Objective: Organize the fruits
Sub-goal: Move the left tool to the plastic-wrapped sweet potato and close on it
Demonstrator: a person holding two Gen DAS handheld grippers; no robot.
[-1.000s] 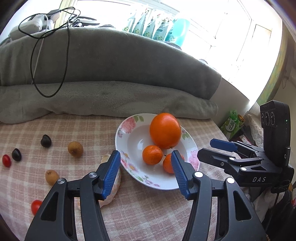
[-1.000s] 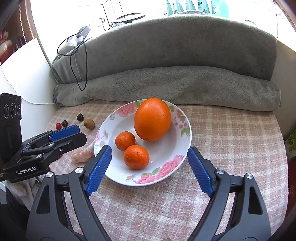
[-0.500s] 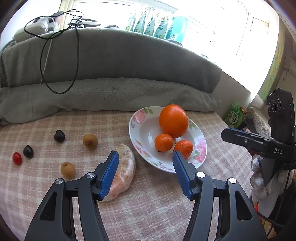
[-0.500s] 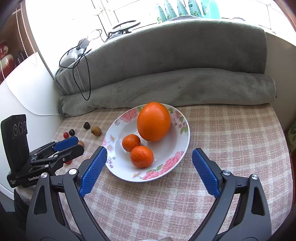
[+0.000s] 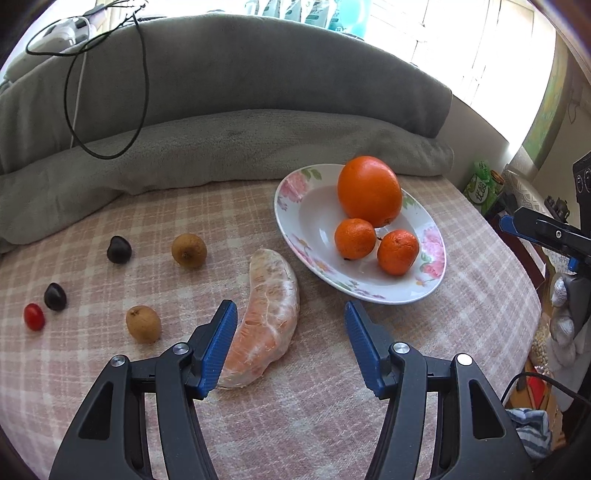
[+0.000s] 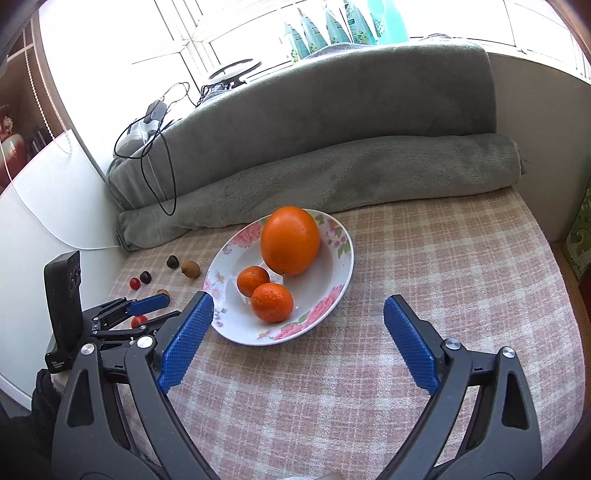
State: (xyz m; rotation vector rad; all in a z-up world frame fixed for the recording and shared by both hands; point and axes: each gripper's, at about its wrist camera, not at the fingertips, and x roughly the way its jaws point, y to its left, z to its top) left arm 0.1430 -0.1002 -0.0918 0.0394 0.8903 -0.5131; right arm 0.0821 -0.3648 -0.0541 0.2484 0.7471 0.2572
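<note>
A table under a pink checked cloth [image 5: 461, 258] sits against grey rolled blankets [image 5: 229, 147], with bright windows and teal bottles [image 6: 343, 26] on the far sill. A floral plate [image 5: 314, 221] to the right holds a large orange [image 5: 369, 190] and two mandarins [image 5: 354, 238]. Just left of the plate lies a peeled pomelo segment [image 5: 267, 314]; further left are scattered two brown longans [image 5: 188, 250], two dark fruits [image 5: 119, 249] and a cherry tomato [image 5: 34, 316].

The left gripper [image 5: 288, 343] hangs with its jaws wide and empty, the left pad beside the segment's near end. The right gripper [image 6: 295, 339] is likewise spread wide and empty, near the plate's front rim.

The step in hand looks like collecting the loose fruit; the segment seems the likely next pick. That would call for shifting left to centre the jaws over it and closing gently, since the flesh looks soft.

No writing reads clearly here; the green packet [image 5: 480, 186] at far right carries characters too small to make out.
</note>
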